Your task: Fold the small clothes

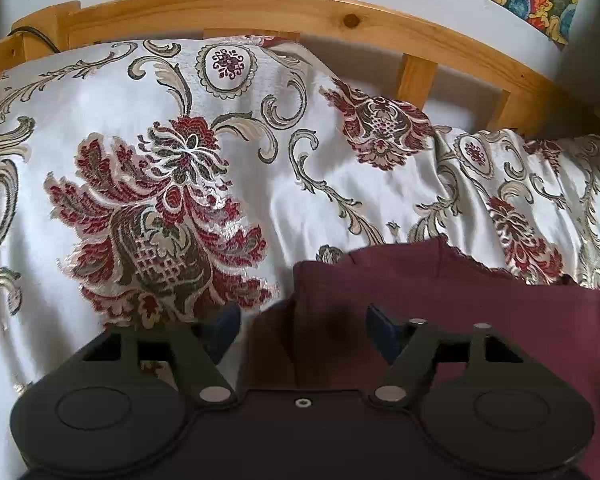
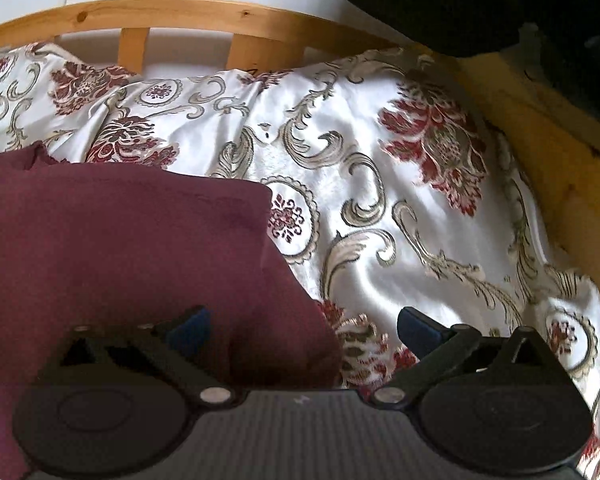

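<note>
A dark maroon, soft cloth garment (image 2: 132,248) lies flat on the shiny white satin bedspread (image 2: 380,168) with its red flowers and beige scrolls; the bedspread is the only thing bearing it. Over the garment's one side edge the left gripper (image 1: 302,330) hovers with its blue-padded jaws spread wide, cloth showing in the gap but neither pad pressing on it. Over the garment's opposite edge the right gripper (image 2: 302,330) stands wider still, one pad above the maroon cloth, the other above bare bedspread, gripping nothing. Beyond the bedspread, on its far side, runs a light pine bed rail (image 1: 260,8) with upright slats, against a white wall.
</note>
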